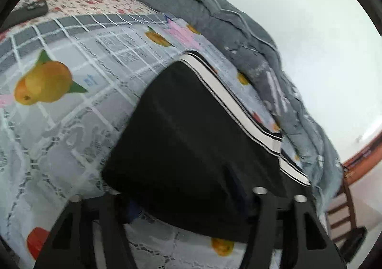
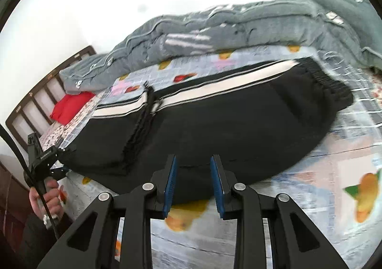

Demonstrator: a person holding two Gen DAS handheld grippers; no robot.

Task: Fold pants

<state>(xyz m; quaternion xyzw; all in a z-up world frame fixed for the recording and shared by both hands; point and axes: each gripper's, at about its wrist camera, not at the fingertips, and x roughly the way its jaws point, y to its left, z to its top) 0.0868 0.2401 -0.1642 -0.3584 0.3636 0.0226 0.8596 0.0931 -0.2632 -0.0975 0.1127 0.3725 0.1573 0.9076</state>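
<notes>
Black pants (image 2: 238, 126) with a white side stripe lie folded on the fruit-print bedsheet (image 2: 346, 149), elastic waistband to the right. In the left wrist view the pants (image 1: 191, 130) fill the middle. Their near edge sits between the fingers of my left gripper (image 1: 191, 209), which is shut on it; one blue pad (image 1: 133, 211) shows beside the cloth. In the right wrist view the left gripper (image 2: 63, 160) is at the pants' left end. My right gripper (image 2: 193, 158) is open just before the pants' near edge, with nothing between its blue pads (image 2: 170, 183).
A bunched grey quilt (image 2: 214, 30) lies along the bed's far side by the white wall. A red pillow (image 2: 69, 106) and a dark wooden headboard (image 2: 35, 97) are at the left. A person's hand (image 2: 47, 199) holds the left gripper's handle. A dark flat object (image 1: 33, 9) lies near the pillow.
</notes>
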